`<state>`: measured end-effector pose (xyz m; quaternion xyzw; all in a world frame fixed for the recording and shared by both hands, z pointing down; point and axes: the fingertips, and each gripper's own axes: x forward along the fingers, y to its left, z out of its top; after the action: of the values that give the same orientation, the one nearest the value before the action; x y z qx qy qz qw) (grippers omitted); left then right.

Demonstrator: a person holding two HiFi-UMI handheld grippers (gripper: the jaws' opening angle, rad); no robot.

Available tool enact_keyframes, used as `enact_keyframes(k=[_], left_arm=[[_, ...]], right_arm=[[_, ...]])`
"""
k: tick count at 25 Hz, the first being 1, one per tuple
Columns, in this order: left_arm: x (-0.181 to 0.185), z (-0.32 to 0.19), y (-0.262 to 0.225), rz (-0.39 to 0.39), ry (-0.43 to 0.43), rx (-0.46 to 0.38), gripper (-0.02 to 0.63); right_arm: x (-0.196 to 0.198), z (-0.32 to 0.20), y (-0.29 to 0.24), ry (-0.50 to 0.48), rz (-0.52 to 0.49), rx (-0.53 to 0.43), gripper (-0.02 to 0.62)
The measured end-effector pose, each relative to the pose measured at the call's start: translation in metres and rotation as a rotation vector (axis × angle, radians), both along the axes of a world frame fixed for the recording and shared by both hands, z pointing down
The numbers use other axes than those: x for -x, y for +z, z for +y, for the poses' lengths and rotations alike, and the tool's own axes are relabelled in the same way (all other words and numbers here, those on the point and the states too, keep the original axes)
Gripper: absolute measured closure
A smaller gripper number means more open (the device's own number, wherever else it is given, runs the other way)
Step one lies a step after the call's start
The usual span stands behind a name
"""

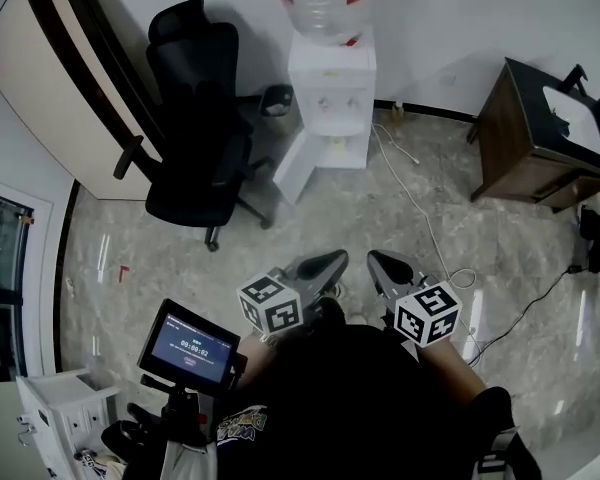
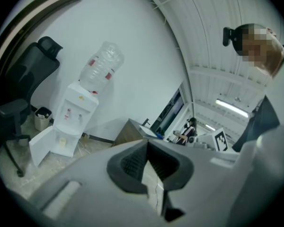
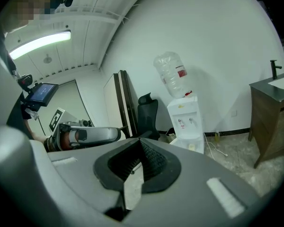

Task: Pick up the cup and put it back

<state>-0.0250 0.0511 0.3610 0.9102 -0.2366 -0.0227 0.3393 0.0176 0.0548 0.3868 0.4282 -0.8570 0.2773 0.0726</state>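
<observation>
Small pale cup inside dispenser cabinet

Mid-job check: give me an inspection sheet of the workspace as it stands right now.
Surface: marbled floor; no table in view.
Job's things: no cup clearly seen; a small pale object sits in the open lower compartment of the water dispenser, too small to identify.
Clutter: small bin beside the dispenser.
Grippers: left gripper and right gripper both shut and empty, side by side above the floor.
Cables: white cable trails from the dispenser across the floor; black cable at right.
Surroundings: black office chair, wooden sink cabinet, screen on a stand.
</observation>
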Motion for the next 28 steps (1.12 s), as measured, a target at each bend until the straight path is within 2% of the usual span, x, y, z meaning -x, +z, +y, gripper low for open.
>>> enact_keyframes(k=[2, 7, 11, 16, 19, 22, 24, 26, 28], left_arm=[[0.005, -0.02, 0.001, 0.026, -0.013, 0.0, 0.604], [0.02, -0.117, 0.002, 0.087, -0.014, 0.018, 0.604], [0.033, -0.182, 0.003, 0.077, 0.002, 0.019, 0.604], [0.055, -0.22, 0.013, 0.051, 0.025, -0.002, 0.603], [0.067, -0.233, 0.016, 0.072, 0.024, 0.015, 0.603], [0.074, -0.241, 0.019, 0.092, 0.02, 0.024, 0.603], [0.079, -0.25, 0.024, 0.097, -0.014, 0.038, 0.603], [0.08, -0.258, 0.026, 0.108, -0.047, 0.042, 0.603], [0.07, -0.264, 0.023, 0.14, -0.028, 0.025, 0.604]], right_arm=[[-0.002, -0.017, -0.001, 0.022, 0.014, -0.004, 0.588], [0.003, -0.108, 0.0, 0.066, 0.057, 0.017, 0.588], [0.018, -0.181, -0.006, 0.061, 0.06, 0.018, 0.588], [0.049, -0.241, -0.001, 0.034, 0.044, 0.028, 0.588], [0.076, -0.263, 0.004, -0.032, 0.034, 0.053, 0.588], [0.106, -0.282, 0.006, -0.138, 0.028, 0.059, 0.588], [0.125, -0.294, 0.009, -0.22, 0.012, 0.061, 0.588], [0.138, -0.303, 0.009, -0.303, -0.012, 0.064, 0.588], [0.14, -0.313, 0.007, -0.374, -0.067, 0.067, 0.588]])
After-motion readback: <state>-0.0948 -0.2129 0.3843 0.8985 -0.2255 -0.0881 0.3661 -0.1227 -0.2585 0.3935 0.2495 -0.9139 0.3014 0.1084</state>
